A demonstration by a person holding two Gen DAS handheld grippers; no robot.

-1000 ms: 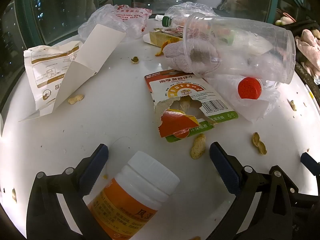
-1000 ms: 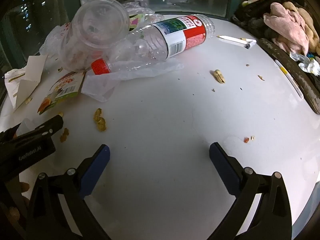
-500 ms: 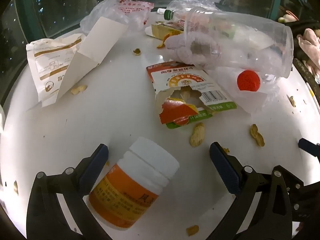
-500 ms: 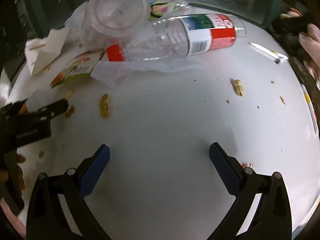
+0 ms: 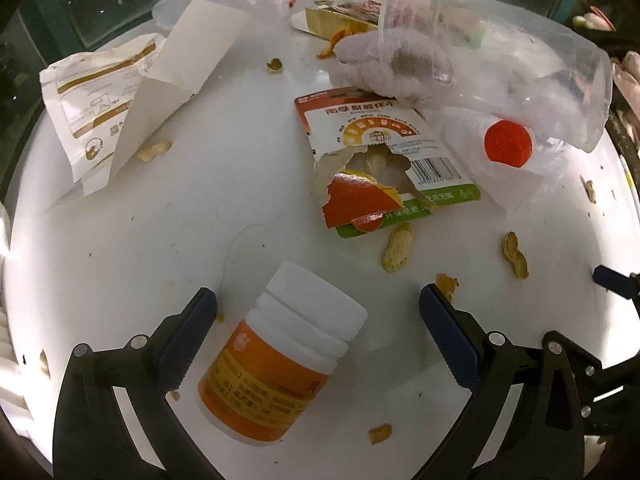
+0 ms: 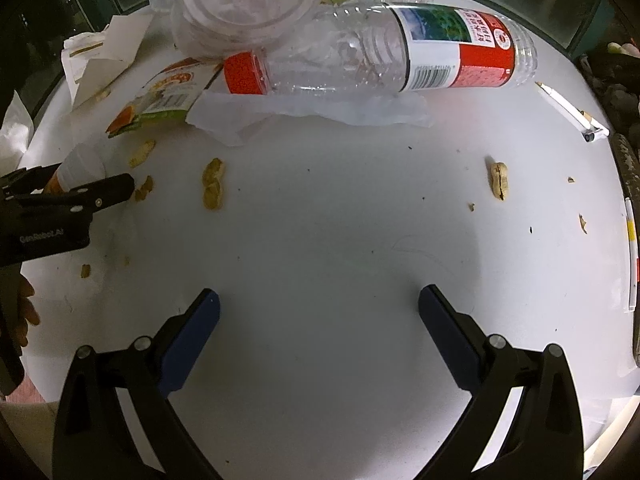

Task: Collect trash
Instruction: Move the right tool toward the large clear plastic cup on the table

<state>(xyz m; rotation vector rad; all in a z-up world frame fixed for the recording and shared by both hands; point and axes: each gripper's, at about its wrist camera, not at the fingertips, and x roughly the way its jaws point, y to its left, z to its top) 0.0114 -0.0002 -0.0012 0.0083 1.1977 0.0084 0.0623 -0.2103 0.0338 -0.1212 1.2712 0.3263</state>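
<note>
1. Right now your left gripper [image 5: 316, 320] has its fingers spread wide, with the orange-labelled pill bottle [image 5: 280, 364] lying tilted on the table [image 5: 120, 248] between them, its white cap toward 1 o'clock; neither finger touches it.
2. At 12 o'clock from that bottle lies a torn card package [image 5: 384, 160], with a peanut shell [image 5: 397, 249] just below its lower edge.
3. At 10 o'clock you have a folded paper bag [image 5: 120, 92]; at 1 o'clock a clear plastic cup [image 5: 492, 68] lies on its side over a red bottle cap [image 5: 508, 143].
4. Your right gripper [image 6: 319, 316] is also wide apart, holding nothing, over bare table.
5. At 12 o'clock from it lies a clear water bottle [image 6: 384, 52], red cap pointing to 9 o'clock, resting on a thin plastic sheet [image 6: 312, 114].
6. Loose peanut shells sit at 11 o'clock [image 6: 213, 184] and 1 o'clock [image 6: 498, 180].
</note>
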